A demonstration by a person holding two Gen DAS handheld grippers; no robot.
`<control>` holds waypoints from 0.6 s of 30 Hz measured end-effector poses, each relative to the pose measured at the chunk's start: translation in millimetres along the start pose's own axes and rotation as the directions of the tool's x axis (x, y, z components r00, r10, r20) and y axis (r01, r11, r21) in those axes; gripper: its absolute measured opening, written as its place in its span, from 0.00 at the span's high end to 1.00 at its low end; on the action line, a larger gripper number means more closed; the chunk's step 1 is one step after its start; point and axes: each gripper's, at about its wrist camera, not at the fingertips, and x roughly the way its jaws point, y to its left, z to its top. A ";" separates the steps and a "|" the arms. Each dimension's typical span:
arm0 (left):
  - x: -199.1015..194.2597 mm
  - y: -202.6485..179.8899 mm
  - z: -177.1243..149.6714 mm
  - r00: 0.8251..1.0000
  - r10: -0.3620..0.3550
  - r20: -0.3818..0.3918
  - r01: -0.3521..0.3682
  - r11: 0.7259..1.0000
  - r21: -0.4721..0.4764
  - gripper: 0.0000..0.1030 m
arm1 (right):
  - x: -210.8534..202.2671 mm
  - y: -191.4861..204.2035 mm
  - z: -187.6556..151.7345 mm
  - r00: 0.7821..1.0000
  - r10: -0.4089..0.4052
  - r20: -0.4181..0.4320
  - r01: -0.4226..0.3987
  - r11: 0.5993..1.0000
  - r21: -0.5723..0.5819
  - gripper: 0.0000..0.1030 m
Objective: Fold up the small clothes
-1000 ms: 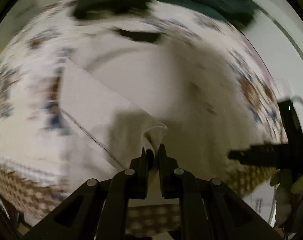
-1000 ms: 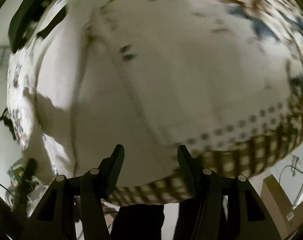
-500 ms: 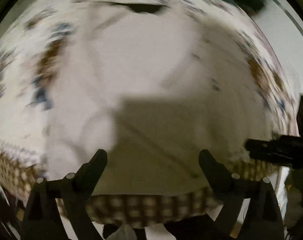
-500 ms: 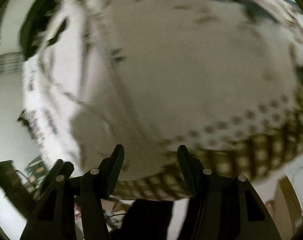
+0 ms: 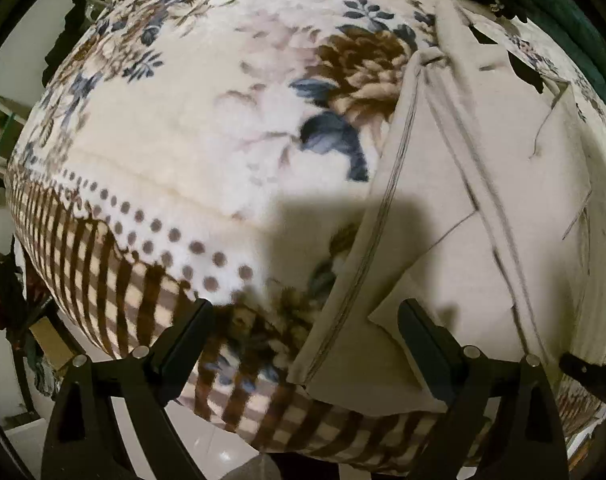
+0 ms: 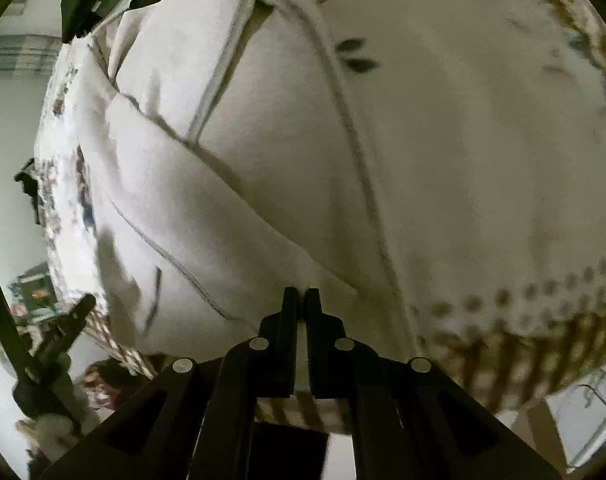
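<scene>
Cream-coloured garment, partly folded with stitched seams showing, lies on a floral blanket with a dotted and checked brown border. In the left wrist view, the blanket's flowers fill the left and middle, and the garment covers the right side, its near corner reaching down to the checked edge. The left gripper hovers above that near corner with its jaws spread wide; one finger sits over the brown flowers, the other over the garment's folded flap, and nothing is held between them. At the far right edge a dark tip of the right gripper pokes in. In the right wrist view, the left gripper shows at the lower left, beside the blanket edge. Toward the middle, the right gripper has its jaws pressed together, pinching a fold of the garment at its near edge.
</scene>
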 end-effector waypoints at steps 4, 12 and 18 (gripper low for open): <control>13.3 1.2 -3.2 0.999 -0.025 -0.028 0.024 1.000 -0.018 0.09 | -0.3 -10.9 2.2 0.998 0.008 -0.067 -0.007 1.000 0.003 0.91; 35.5 19.9 -23.6 0.987 -0.127 -0.102 0.124 0.991 -0.044 0.09 | -21.6 -68.2 0.2 0.989 0.120 -0.083 -0.105 0.979 0.174 0.50; 61.7 28.4 -32.2 0.947 -0.271 -0.174 0.258 0.962 -0.092 0.48 | 16.2 -89.3 -11.4 0.965 0.224 -0.139 -0.176 0.940 0.294 0.51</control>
